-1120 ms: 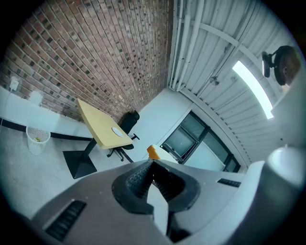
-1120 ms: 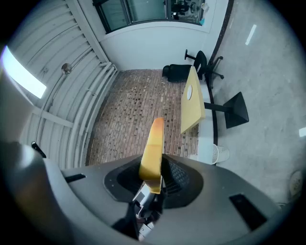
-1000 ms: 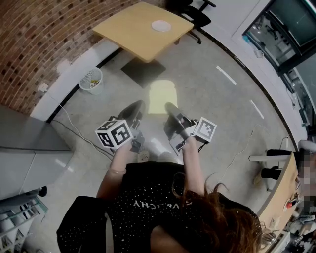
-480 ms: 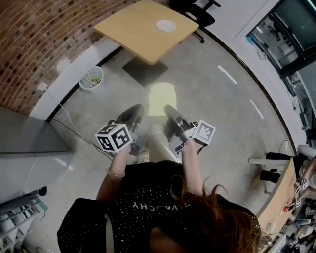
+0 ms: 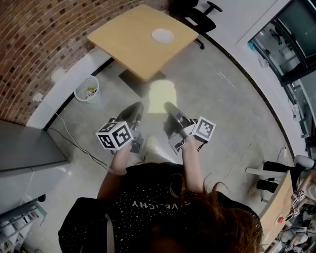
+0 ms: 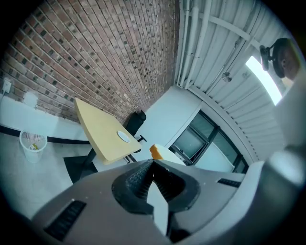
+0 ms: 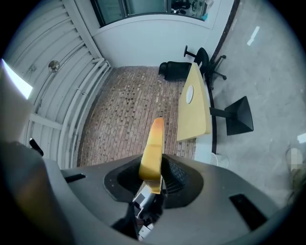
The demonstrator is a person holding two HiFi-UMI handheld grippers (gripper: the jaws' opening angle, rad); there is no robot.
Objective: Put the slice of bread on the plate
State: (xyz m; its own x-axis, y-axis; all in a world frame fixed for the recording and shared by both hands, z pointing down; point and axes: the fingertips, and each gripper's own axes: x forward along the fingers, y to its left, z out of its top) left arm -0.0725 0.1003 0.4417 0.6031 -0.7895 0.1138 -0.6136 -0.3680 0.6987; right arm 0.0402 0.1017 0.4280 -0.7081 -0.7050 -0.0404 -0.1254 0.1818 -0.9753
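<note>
A pale yellow slice of bread (image 5: 162, 95) hangs flat over the floor, held from both sides. My left gripper (image 5: 136, 109) is shut on its left edge and my right gripper (image 5: 169, 107) is shut on its right edge. In the left gripper view the slice (image 6: 160, 152) shows edge-on past the closed jaws (image 6: 153, 168). The crust (image 7: 152, 146) stands upright between the jaws (image 7: 156, 168) in the right gripper view. Ahead, a white plate (image 5: 162, 35) lies on a light wooden table (image 5: 129, 39); both also show as the plate (image 6: 124, 137) and the table (image 7: 193, 119).
A brick wall (image 5: 34, 44) runs along the left, with a white wire wastebasket (image 5: 86, 88) at its foot. A black office chair (image 5: 198, 12) stands behind the table, whose dark base plate (image 5: 132, 79) lies on the floor. A grey cabinet (image 5: 24, 148) stands at the left.
The table and plate have grown larger and come nearer in the head view as the person walks toward them. Both grippers keep the same hold on the bread.
</note>
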